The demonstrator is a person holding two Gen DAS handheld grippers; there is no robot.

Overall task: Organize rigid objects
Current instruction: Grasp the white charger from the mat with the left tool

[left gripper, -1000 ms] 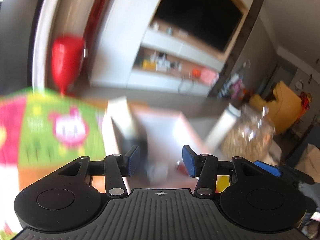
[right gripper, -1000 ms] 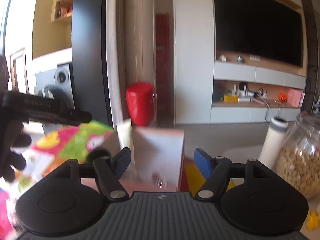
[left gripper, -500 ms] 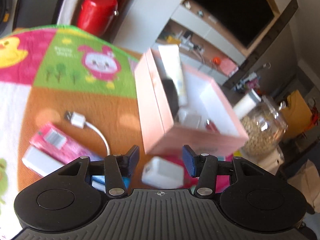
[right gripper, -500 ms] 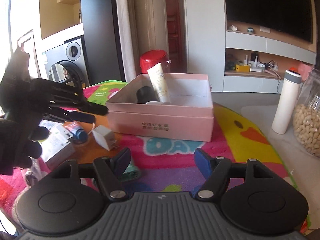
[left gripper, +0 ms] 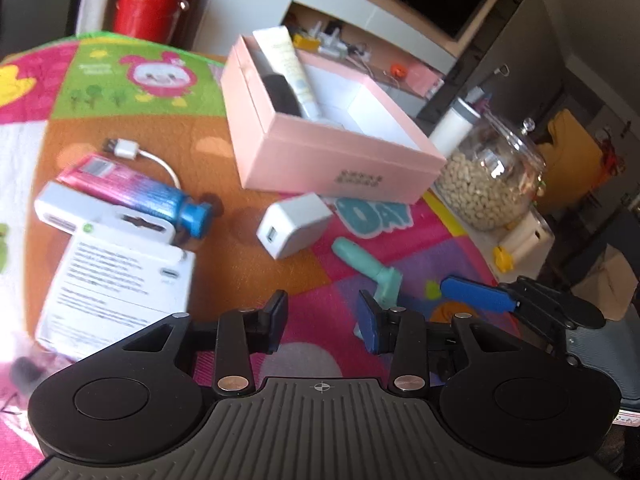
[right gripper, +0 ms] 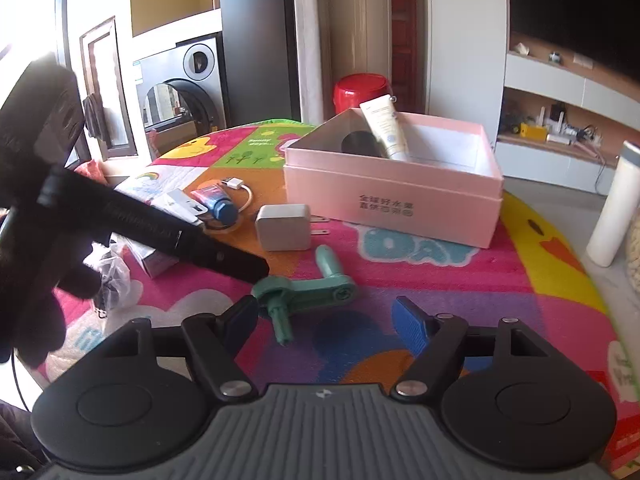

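Right wrist: charger (right gripper: pixel 283 227) beside crank (right gripper: pixel 308 294)

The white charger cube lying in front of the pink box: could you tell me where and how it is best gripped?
Grip the white charger cube across its two flat side faces, coming from above. Its prongs point toward the pink box, so avoid that end; the mat beside both faces looks clear.

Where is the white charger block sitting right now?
The white charger block lies on the colourful mat, just in front of the pink box at its left end. The blue-capped tube is on its left and the green crank handle nearer the camera.
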